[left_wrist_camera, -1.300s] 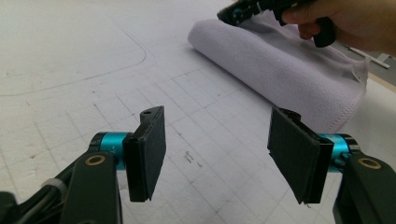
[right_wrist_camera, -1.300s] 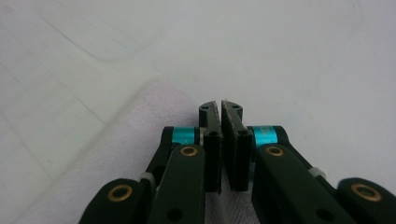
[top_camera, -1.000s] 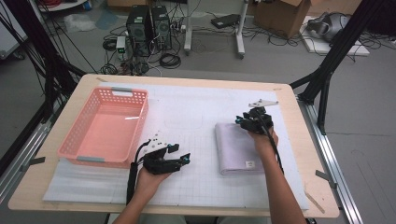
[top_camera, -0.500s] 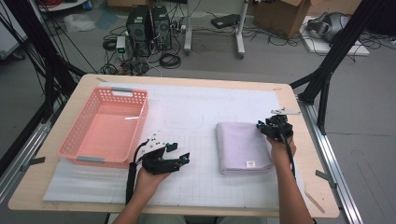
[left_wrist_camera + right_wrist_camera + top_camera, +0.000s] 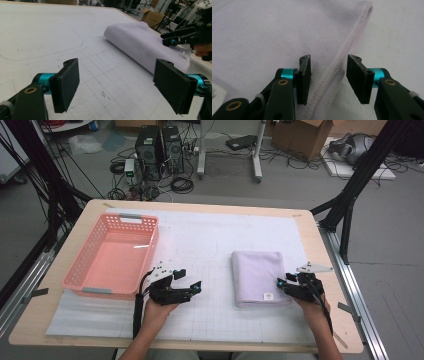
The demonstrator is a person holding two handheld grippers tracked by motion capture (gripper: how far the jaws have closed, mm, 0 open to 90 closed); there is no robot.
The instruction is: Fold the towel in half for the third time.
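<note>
White matting [image 5: 210,240] covers the big wooden table [image 5: 320,270], with lots of bare room in the middle. On the left sits a pink basket [image 5: 112,257]. The folded towel [image 5: 257,277] lies right of the middle, its long side running away from the person. The left gripper [image 5: 192,287] is wide apart and holds nothing. The right gripper [image 5: 281,283] has just been opening; its jaws straddle the towel's stitched edge [image 5: 342,65] without pinching it.

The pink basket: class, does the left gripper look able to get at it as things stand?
Probably yes. The left gripper rests open on the white mat right beside the pink basket, and nothing lies between them. The folded towel is on its other side.
</note>
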